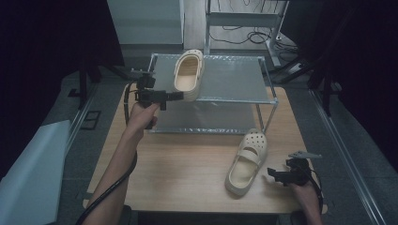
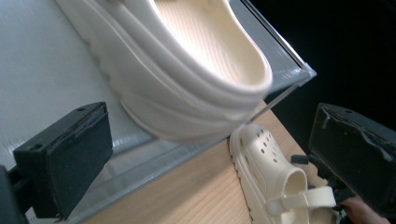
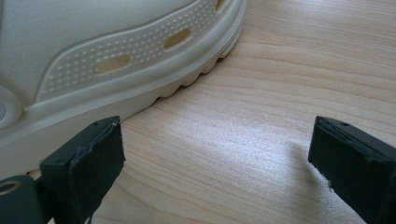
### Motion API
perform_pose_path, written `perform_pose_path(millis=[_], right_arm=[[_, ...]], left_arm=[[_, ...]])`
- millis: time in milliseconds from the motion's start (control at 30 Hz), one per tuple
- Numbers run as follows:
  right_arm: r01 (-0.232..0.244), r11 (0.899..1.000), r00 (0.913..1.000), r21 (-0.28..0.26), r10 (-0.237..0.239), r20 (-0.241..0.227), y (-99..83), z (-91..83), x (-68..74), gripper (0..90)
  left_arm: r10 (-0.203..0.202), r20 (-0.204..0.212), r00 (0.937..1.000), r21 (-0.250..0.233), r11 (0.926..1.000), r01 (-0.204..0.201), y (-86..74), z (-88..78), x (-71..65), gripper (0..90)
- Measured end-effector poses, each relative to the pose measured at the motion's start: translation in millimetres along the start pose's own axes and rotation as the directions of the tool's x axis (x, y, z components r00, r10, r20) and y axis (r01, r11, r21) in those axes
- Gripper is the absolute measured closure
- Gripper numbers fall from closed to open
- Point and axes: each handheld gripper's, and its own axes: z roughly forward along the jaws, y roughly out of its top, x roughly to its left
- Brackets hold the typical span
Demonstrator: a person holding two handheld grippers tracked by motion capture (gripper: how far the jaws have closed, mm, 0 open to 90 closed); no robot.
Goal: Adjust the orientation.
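A cream clog (image 1: 189,75) (image 2: 196,70) lies on the top shelf of a metal rack (image 1: 234,79), toe pointing away from me. My left gripper (image 1: 179,96) (image 2: 210,116) is level at the shelf's front left edge. Its jaws are open on either side of the clog's heel and do not press it. A second cream clog (image 1: 246,161) (image 2: 275,172) (image 3: 93,56) lies on the wooden table (image 1: 187,168) in front of the rack. My right gripper (image 1: 273,176) (image 3: 217,135) sits low just right of its heel, open over bare wood.
The rack has a lower shelf (image 1: 211,117) and thin posts (image 1: 271,115) at its corners. A pale sheet (image 1: 28,173) leans beside the table on the left. Cables (image 1: 253,35) lie on the floor behind, near a metal frame. Dark curtains stand on both sides.
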Motion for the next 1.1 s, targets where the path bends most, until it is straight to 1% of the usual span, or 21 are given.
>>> perform_pose_path(millis=[67, 100, 133, 233, 267, 300, 333, 367, 433, 500, 533, 567, 600, 667, 700, 733, 767, 800, 833, 867, 1100], right_arm=[[0.001, 1.000, 1.0000, -0.002, -0.001, 0.001, 0.1, 0.0, 0.1, 3.1], [0.001, 1.000, 1.0000, -0.001, -0.001, 0.000, 0.1, 0.0, 0.2, 3.1], [0.001, 1.000, 1.0000, -0.001, -0.001, 0.000, 0.0, 0.0, 0.3, 3.1], [0.005, 1.000, 1.0000, -0.002, -0.005, 0.002, 0.0, 0.2, 0.3, 3.1], [0.005, 1.000, 1.0000, -0.002, -0.005, 0.002, 0.0, 0.2, 0.4, 3.1], [0.004, 1.000, 1.0000, -0.002, -0.004, 0.002, 0.0, 0.2, 0.5, 3.1], [0.004, 1.000, 1.0000, -0.002, -0.004, 0.003, 0.1, 0.1, 0.6, 3.1], [0.004, 1.000, 1.0000, -0.002, -0.004, 0.003, 0.1, 0.1, 0.6, 3.1], [0.004, 1.000, 1.0000, -0.003, -0.004, 0.004, 0.1, 0.1, 0.9, 3.1], [0.004, 1.000, 1.0000, -0.003, -0.004, 0.003, 0.2, 0.0, 1.0, 3.1], [0.004, 1.000, 1.0000, -0.003, -0.004, 0.004, 0.2, 0.0, 1.1, 3.1], [0.005, 1.000, 1.0000, -0.003, -0.005, 0.005, 0.2, 0.1, 1.1, 3.1], [0.005, 1.000, 1.0000, -0.002, -0.005, 0.005, 0.1, 0.1, 1.1, 3.1], [0.007, 1.000, 1.0000, -0.003, -0.007, 0.006, 0.2, 0.0, 1.3, 3.1], [0.007, 1.000, 1.0000, -0.004, -0.007, 0.005, 0.2, 0.0, 1.4, 3.1], [0.007, 1.000, 1.0000, -0.004, -0.007, 0.005, 0.2, 0.0, 1.4, 3.1], [0.011, 1.000, 0.9999, -0.005, -0.011, 0.005, 0.2, 0.1, 1.3, 3.1], [0.009, 1.000, 0.9999, -0.003, -0.009, 0.004, 0.2, 0.2, 1.6, 3.1], [0.012, 1.000, 0.9999, -0.002, -0.012, 0.004, 0.2, 0.2, 1.5, 3.1], [0.012, 1.000, 0.9999, -0.002, -0.012, 0.004, 0.2, 0.2, 1.5, 3.1], [0.012, 1.000, 0.9999, -0.004, -0.012, 0.002, 0.3, 0.1, 2.2, 3.3]], left_arm=[[0.006, 0.005, 1.0000, 0.006, 1.0000, -0.006, -5.1, -1.4, -2.0, 0.0], [0.020, 0.004, 0.9998, 0.005, 0.9998, -0.020, -10.6, -2.4, -3.0, 0.0], [0.020, 0.004, 0.9998, 0.005, 0.9998, -0.020, -10.6, -2.4, -3.0, 0.0], [0.022, 0.015, 0.9996, 0.006, 0.9997, -0.022, -19.7, -3.4, -3.6, 0.0], [0.026, 0.024, 0.9994, 0.002, 0.9997, -0.026, -25.6, -4.3, -3.6, 0.0], [0.026, 0.024, 0.9994, 0.002, 0.9997, -0.026, -25.6, -4.3, -3.6, 0.0], [0.031, 0.030, 0.9991, -0.002, 0.9995, -0.031, -31.3, -5.1, -3.8, 0.0], [0.031, 0.030, 0.9991, -0.002, 0.9995, -0.031, -31.3, -5.1, -3.8, 0.0], [0.046, 0.035, 0.9984, -0.015, 0.9989, -0.045, -40.2, -5.9, -4.8, 0.3], [0.051, 0.034, 0.9981, -0.014, 0.9986, -0.051, -43.3, -5.9, -5.1, 0.3], [0.063, 0.033, 0.9975, -0.014, 0.9980, -0.062, -49.4, -5.4, -5.4, 0.3], [0.063, 0.033, 0.9975, -0.014, 0.9980, -0.062, -49.4, -5.4, -5.4, 0.3], [0.069, 0.029, 0.9972, -0.009, 0.9976, -0.069, -55.5, -4.4, -5.2, 0.3], [0.072, 0.026, 0.9971, -0.007, 0.9974, -0.072, -58.5, -3.8, -4.9, 0.3], [0.078, 0.023, 0.9967, -0.001, 0.9970, -0.078, -64.3, -2.4, -4.0, 0.3], [0.078, 0.023, 0.9967, -0.001, 0.9970, -0.078, -64.3, -2.4, -4.0, 0.3], [0.080, 0.019, 0.9966, -0.002, 0.9968, -0.080, -68.1, -1.9, -3.5, 0.3], [0.083, 0.019, 0.9963, 0.000, 0.9965, -0.083, -73.4, -1.1, -2.3, 0.3], [0.085, 0.018, 0.9962, 0.002, 0.9964, -0.085, -76.6, -0.5, -1.4, 0.3], [0.085, 0.018, 0.9962, 0.002, 0.9964, -0.085, -76.6, -0.5, -1.4, 0.3], [0.089, 0.012, 0.9960, -0.001, 0.9960, -0.089, -101.7, 4.8, 7.9, 0.8]])
